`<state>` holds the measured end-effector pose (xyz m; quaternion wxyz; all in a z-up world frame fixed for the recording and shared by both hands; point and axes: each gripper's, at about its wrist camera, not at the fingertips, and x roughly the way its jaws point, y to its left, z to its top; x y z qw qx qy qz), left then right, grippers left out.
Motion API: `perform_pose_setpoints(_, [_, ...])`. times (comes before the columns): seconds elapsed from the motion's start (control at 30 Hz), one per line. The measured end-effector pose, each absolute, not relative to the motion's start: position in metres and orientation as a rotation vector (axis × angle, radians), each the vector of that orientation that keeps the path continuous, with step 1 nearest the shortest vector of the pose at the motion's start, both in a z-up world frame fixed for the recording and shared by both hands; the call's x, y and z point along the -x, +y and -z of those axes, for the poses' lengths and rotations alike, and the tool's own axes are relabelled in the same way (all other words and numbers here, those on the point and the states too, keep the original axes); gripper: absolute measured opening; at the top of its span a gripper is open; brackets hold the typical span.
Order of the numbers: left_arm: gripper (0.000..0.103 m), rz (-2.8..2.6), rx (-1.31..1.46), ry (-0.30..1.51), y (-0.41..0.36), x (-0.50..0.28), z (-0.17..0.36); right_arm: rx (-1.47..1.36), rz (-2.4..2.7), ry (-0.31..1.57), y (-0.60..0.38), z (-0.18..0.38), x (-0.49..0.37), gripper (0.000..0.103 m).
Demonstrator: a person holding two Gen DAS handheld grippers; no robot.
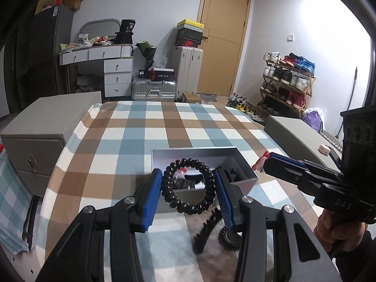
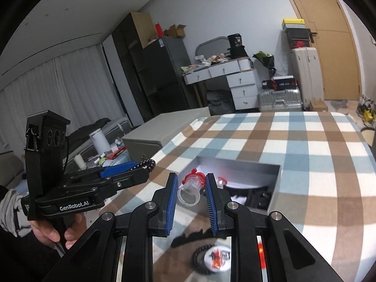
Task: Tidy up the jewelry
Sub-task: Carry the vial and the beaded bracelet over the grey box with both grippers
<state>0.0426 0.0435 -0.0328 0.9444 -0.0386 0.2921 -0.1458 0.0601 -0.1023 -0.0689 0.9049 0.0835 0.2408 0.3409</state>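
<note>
A black beaded bracelet (image 1: 188, 185) is pinched between the blue pads of the left gripper (image 1: 189, 195), its ring standing upright and pressed on both sides, clear of the table. From the right wrist view the same bracelet is seen only as a short run of beads sticking out past the left gripper's fingertips. A small clear plastic ring with a red top (image 2: 191, 186) is clamped between the nearly closed pads of the right gripper (image 2: 191, 191), the clear band hanging toward the camera. Each gripper is carried by a person's hand: the right hand (image 1: 331, 230) is seen at the edge of the left wrist view, the left hand (image 2: 50, 230) at the edge of the other. Just beyond both grippers an open grey box (image 1: 244, 162) is set on the table, with dark items lying inside that cannot be made out. The table is covered by a checked cloth (image 1: 145, 129) in blue, brown and white. Grey cabinets (image 1: 42, 127) are placed beside the table, and a shoe rack (image 1: 286, 82) stands near the door (image 1: 223, 35).
</note>
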Motion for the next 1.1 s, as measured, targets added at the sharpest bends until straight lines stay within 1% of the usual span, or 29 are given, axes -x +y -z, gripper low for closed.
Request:
perform_pose_setpoints(0.57, [0.040, 0.366, 0.084, 0.633, 0.032, -0.093, 0.041, -0.191, -0.694, 0.510, -0.098, 0.074, -0.120, 0.023])
perform_pose_setpoints(1.1, [0.040, 0.402, 0.063, 0.703, 0.014, -0.122, 0.062, -0.207, -0.677, 0.555, -0.104, 0.093, -0.153, 0.024])
